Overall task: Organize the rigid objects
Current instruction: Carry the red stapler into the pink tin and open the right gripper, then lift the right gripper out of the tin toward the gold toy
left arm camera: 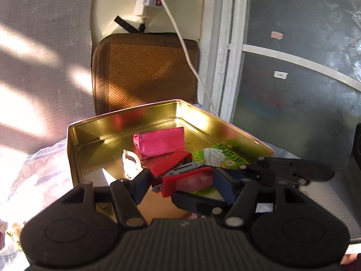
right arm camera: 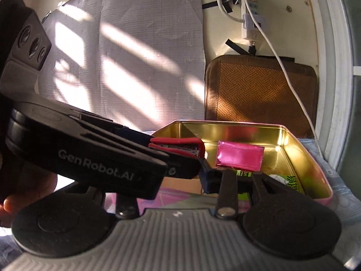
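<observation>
A red stapler is held over the near edge of an open gold tin. My left gripper has its blue pads on either side of the stapler and is shut on it. The right gripper's fingers reach in from the right under the stapler. In the right wrist view the left gripper crosses from the left, holding the stapler. The right gripper is mostly hidden behind it. Inside the tin lie a pink box, a green packet and a white clip.
A brown woven cushion leans on the wall behind the tin. A white power strip and cable hang above it. A grey padded panel stands to the left, a frosted glass door to the right. The tin rests on patterned fabric.
</observation>
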Demonstrator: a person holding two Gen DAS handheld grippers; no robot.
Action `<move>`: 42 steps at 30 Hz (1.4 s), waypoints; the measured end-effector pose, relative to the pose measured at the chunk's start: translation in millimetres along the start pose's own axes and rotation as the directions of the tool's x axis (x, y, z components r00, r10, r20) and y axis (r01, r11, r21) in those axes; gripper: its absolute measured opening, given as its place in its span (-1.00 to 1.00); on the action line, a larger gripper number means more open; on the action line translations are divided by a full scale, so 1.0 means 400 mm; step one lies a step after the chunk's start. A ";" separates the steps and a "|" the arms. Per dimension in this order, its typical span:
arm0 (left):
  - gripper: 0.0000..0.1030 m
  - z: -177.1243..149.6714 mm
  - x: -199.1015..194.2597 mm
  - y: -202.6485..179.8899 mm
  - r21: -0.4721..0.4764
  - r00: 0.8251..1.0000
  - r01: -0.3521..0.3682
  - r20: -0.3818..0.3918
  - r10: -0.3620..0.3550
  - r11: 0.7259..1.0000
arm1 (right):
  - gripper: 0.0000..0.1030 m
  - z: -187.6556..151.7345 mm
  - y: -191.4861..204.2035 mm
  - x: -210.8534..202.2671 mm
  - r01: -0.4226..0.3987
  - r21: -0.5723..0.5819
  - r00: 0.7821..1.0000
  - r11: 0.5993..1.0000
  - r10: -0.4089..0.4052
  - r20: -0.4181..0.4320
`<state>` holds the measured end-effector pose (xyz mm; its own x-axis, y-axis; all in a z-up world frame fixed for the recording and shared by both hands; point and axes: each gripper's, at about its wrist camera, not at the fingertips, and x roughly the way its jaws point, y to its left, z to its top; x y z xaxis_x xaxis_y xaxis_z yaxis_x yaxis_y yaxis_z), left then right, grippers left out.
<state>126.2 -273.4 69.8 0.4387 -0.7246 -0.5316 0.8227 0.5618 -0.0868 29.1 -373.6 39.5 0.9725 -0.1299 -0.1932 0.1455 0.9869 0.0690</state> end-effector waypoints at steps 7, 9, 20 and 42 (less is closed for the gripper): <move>0.40 0.004 0.066 0.054 -0.106 0.994 -0.107 -0.007 0.106 0.989 | -0.01 -0.016 -0.046 0.091 0.209 0.000 0.977 0.978 -0.209 -0.047; 0.45 -0.008 0.051 0.061 -0.122 0.992 -0.124 -0.003 0.124 0.985 | -0.02 -0.028 -0.058 0.055 0.197 0.059 0.980 0.979 -0.196 -0.030; 0.58 -0.054 -0.068 -0.053 -0.035 0.966 -0.259 0.001 0.259 0.965 | -0.01 -0.067 -0.026 -0.165 0.159 0.237 0.982 0.958 -0.179 0.065; 0.75 -0.189 -0.261 -0.107 -0.013 0.940 -0.339 0.046 0.339 0.941 | -0.01 -0.082 0.088 -0.286 0.091 0.294 0.991 0.952 -0.114 0.065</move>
<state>17.9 -191.7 65.3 0.7078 -0.5089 -0.4899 0.6207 0.7791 0.0875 -83.0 -320.8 31.9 0.9592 -0.2477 -0.1362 0.2799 0.8994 0.3357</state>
